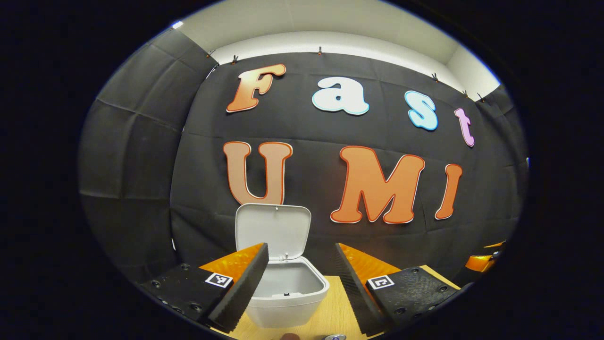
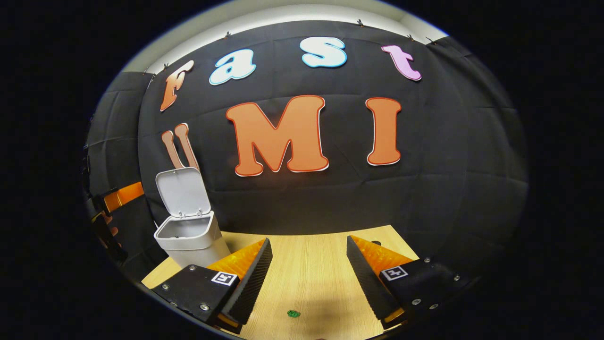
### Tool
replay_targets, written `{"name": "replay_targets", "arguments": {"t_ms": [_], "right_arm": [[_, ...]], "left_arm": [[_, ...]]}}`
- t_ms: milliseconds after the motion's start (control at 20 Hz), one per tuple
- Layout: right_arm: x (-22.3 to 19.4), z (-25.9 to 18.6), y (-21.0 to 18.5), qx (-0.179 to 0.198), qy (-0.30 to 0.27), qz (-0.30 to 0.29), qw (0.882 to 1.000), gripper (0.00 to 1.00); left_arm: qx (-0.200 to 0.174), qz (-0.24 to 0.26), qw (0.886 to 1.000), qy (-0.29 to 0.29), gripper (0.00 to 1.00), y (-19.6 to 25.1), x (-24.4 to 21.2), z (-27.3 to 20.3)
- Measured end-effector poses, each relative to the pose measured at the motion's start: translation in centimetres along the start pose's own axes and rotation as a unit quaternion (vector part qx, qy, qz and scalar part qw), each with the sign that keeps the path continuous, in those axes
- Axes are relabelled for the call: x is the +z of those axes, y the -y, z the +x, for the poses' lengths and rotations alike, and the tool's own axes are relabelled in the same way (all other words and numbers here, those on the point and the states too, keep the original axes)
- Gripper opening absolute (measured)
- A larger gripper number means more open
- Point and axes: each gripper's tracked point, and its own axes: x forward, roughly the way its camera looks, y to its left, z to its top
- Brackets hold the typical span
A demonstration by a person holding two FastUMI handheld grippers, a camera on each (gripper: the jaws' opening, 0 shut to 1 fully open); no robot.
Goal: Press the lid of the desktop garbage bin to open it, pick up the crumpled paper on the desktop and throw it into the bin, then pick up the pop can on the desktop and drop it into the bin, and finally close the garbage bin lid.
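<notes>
A pale wood-grain table point(image 2: 306, 264) runs back to the black cloth wall point(image 2: 453, 179) of the booth, the cloth creased in wide squares.

In my left gripper view, the garbage bin point(image 1: 289, 302) stands upright on the table, straight ahead at twelve o'clock and close in. It is smooth grey-white plastic, a rounded-corner tub that narrows toward its base. Its lid point(image 1: 273, 231) is a flat rounded rectangle, swung up on a hinge at the back edge, standing almost vertical with its inner face toward me. The mouth opens upward and the hollow inside looks bare as far as I can see. My left gripper point(image 1: 302, 283) hangs in front of it with the jaws spread wide, gripping nothing; the ridged inner faces of the fingers flank the bin, the left finger overlapping its near rim in the picture.

In my right gripper view, the bin sits at about ten o'clock, its long axis vertical, lid up against the wall. My right gripper point(image 2: 309, 278) is also wide apart and holds nothing, over bare table. A small green speck point(image 2: 293, 313) lies on the wood at six o'clock between the fingers. At nine o'clock, part of my left gripper shows beside the bin.
</notes>
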Motion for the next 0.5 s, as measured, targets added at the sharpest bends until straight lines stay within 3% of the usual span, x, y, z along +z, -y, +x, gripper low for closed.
{"name": "replay_targets", "arguments": {"t_ms": [250, 500], "right_arm": [[-4.9, 2.0, -1.0, 0.015, -0.069, -0.016, 0.997, 0.95], [-12.9, 4.1, -2.4, 0.026, -0.176, -0.021, 0.984, 0.95]], "left_arm": [[-0.013, 0.023, 1.0, 0.013, 0.86, 0.9, -0.1, -0.3], [-0.023, 0.041, 0.999, 0.014, 0.9, 1.1, -1.3, -0.1]]}}
